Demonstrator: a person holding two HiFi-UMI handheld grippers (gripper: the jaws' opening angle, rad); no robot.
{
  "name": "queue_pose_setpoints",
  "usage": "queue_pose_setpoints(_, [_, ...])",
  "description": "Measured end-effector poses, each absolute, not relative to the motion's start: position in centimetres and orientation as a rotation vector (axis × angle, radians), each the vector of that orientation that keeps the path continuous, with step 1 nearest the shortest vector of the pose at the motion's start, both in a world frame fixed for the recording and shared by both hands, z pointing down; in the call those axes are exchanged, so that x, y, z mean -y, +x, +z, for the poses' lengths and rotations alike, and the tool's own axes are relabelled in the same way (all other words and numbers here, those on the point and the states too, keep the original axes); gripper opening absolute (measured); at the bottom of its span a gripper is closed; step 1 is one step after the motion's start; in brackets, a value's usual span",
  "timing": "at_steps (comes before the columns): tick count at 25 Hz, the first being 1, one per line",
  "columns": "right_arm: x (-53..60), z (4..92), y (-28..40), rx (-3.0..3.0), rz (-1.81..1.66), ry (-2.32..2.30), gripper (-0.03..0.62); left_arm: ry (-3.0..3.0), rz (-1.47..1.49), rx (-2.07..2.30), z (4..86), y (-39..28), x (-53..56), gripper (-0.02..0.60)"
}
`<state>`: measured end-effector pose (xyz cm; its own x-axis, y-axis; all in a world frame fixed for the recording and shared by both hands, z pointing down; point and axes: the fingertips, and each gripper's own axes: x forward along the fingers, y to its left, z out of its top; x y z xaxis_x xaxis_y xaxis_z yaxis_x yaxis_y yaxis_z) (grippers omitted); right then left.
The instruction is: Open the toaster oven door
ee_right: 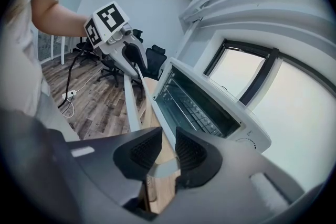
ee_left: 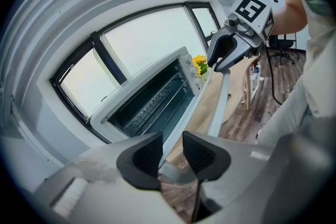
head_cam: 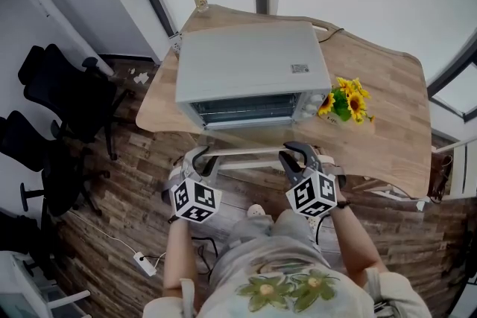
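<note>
The left tool sits at the 9 o'clock end of the door handle. Its jaws are narrow with the bar between them, but a sliver of gap seems to remain, so I judge the pads are not pressing.

The handle's long axis runs 9 to 3 o'clock, just out past the near edge of the counter. It is at 12 o'clock from both tools, and neither is nearer than the other. Behind it the toaster oven door lies swung down, near level. The toaster oven is further toward 12 o'clock, its rack exposed.

The right tool is clamped narrow on the handle's 3 o'clock end. A bunch of sunflowers stands just beside the oven at its 3 o'clock.

The opening looks done. What is left is probably letting go without the door swinging back up.
</note>
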<state>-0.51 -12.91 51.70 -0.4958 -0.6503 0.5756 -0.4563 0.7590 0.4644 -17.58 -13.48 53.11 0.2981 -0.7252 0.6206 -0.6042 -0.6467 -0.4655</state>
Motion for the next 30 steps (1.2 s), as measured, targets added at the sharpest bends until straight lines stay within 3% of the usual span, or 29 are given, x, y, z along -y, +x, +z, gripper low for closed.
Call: queue_pose_setpoints(30, [10.7,54.0,-0.5,2.150,-0.278,0.788,0.077,-2.482,-1.320,-1.209,56.1,-17.8,11.3,0.127])
